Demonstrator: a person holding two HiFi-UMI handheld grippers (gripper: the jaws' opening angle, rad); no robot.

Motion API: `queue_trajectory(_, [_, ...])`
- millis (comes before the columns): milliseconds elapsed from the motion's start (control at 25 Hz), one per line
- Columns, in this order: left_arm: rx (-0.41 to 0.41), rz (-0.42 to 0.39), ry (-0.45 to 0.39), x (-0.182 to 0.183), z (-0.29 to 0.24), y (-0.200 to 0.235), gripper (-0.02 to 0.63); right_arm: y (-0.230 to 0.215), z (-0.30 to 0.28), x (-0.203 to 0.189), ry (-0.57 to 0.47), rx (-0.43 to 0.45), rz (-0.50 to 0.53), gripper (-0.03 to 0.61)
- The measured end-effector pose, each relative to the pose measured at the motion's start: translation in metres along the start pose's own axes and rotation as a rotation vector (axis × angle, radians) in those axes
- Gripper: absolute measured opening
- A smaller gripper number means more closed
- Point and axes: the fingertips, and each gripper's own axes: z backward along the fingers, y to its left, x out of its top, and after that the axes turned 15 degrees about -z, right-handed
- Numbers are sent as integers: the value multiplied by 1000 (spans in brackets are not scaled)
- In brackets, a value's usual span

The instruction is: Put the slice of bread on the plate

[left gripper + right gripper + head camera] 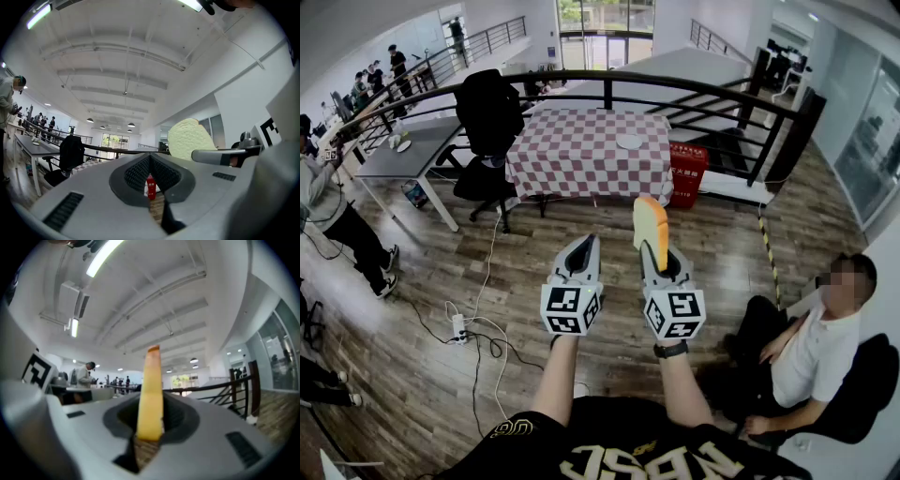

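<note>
A slice of bread (651, 223) was held upright and edge-on in the right gripper (653, 251), whose jaws were pinched narrowly on its lower end. It was held in the air on the near side of the checked table (581, 155), well short of it. The left gripper (585, 242) was held beside it, also short of the table, its jaws together with nothing between them. The bread was judged light, soft and easily crushed or torn. A gentle pinch across its flat faces, near one edge, was therefore judged the best hold. A white plate (630, 142) was seen on the table, toward its far right. Nothing could be made out on it, though it was small in view.
</note>
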Motion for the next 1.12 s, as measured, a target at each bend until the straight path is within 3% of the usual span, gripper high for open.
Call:
queue_trajectory(440, [30,-43,23,5,6,-48,20,-21,33,-3,13,60,-38,95])
queue_trajectory(640, [20,-22,51,-19,-3,-57,20,-39,38,-21,32,17,-60,95])
queue_trajectory(880, [-67,10,60,-50,-63,-69,20,-96,14,-35,54,-109,-83,95])
queue_trajectory(1120, [-124,39,8,-48,-159,-34,20,-137,-70,-14,45,-188,-25,95])
